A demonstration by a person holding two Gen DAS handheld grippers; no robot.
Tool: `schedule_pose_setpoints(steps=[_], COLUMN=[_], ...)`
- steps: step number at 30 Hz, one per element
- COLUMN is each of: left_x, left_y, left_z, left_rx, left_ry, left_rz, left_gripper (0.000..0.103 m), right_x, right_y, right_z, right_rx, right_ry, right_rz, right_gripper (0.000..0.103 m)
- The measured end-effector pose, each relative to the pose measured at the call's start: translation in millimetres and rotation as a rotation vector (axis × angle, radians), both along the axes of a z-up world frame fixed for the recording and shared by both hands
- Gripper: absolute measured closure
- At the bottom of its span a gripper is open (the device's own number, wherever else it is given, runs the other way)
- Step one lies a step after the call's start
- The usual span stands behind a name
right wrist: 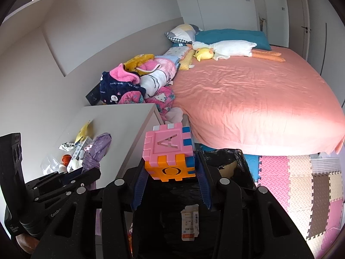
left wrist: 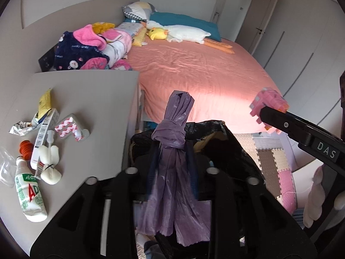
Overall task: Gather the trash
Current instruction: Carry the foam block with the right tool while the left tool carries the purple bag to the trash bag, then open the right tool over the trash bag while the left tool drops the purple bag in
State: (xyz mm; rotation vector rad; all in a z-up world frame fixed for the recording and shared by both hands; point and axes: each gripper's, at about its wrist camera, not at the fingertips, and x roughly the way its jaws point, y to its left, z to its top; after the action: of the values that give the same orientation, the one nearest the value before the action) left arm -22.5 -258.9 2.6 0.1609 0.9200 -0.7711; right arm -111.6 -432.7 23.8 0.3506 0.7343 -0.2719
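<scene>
A knotted purple plastic bag [left wrist: 172, 161] stands between the fingers of my left gripper [left wrist: 172, 149]. The jaws are spread wider than the bag, so it is open. Below it gapes the bin with its black liner [left wrist: 217, 125]. My right gripper [right wrist: 172, 161] has a foam cube [right wrist: 168, 149] in pink, orange and blue between its fingertips, tilted over the bin's black liner [right wrist: 239, 153]. The jaws stand about as wide as the cube, with no squeeze to be seen. A printed wrapper [right wrist: 189, 222] lies inside the bin.
Left of the bin is a grey bedside table [left wrist: 97, 99] with a white milk bottle [left wrist: 30, 196], wrappers [left wrist: 43, 116] and other litter. Behind is a bed with a pink sheet [left wrist: 194, 73], clothes and plush toys. Foam puzzle mats [right wrist: 291, 183] cover the floor on the right.
</scene>
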Motion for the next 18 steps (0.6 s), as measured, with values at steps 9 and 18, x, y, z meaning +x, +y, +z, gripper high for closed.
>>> schedule_pose_setpoints(steps=[9,18], left_x=[-2,1], left_y=[-7,1], left_z=[-4,-4], left_rx=[0.009,0.004], left_ry=[-0.008,0.004], left_rz=[-0.012,-0.003], left_gripper=[0.007,0.006], right_x=[-16,-10], right_y=[-13,-11], right_z=[9,7], right_rx=[-0.035,-0.018], right_ry=[-0.069,-0.068], right_rz=[-0.110,-0.098], right_gripper=[0.026,0.026])
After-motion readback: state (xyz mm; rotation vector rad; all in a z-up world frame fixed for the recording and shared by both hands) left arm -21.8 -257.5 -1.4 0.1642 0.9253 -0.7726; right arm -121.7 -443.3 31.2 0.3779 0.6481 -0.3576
